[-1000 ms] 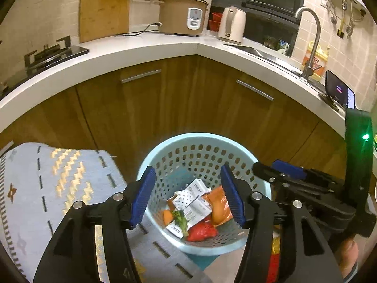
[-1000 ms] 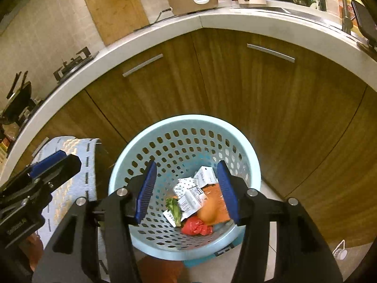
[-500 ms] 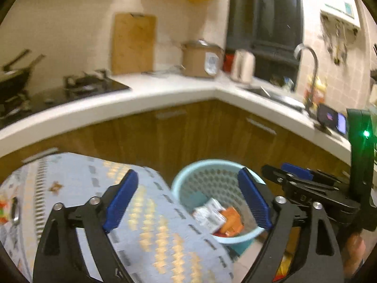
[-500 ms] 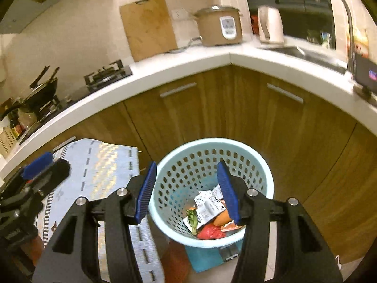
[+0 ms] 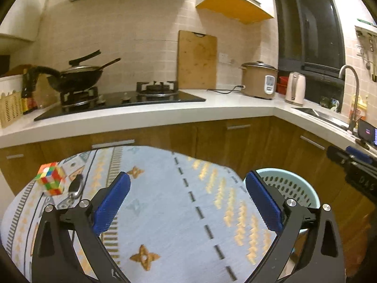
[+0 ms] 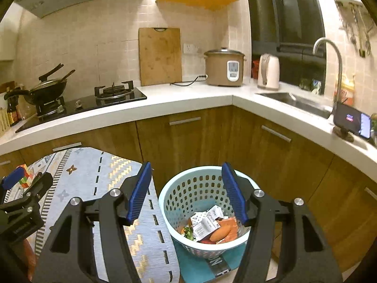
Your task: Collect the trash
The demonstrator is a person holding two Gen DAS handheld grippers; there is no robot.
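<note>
A pale blue perforated basket (image 6: 179, 195) stands on the floor by the corner cabinets, holding white wrappers (image 6: 203, 221), orange packets (image 6: 222, 230) and some greens. In the right wrist view my right gripper (image 6: 186, 193) hangs above and before the basket, its jaws opening with nothing between them. My left gripper (image 5: 187, 201) is over the patterned table cloth (image 5: 165, 188), jaws opening wide and empty; the basket (image 5: 289, 186) shows behind its right finger. A colourful puzzle cube (image 5: 50, 180) lies at the cloth's far left beside a dark small object (image 5: 75, 185).
A white counter (image 6: 188, 99) wraps the corner, carrying a gas hob (image 5: 122, 99), a wok (image 5: 75, 76), a cutting board (image 6: 160, 55), a rice cooker (image 6: 223, 67), a kettle (image 6: 268, 70) and a sink (image 6: 294, 100). A phone on a stand (image 6: 353, 122) sits at the counter's right edge.
Both grippers pulled up and back from over the basket. The left swung left over the table cloth and opened wide; the right one's jaws widened a little.
</note>
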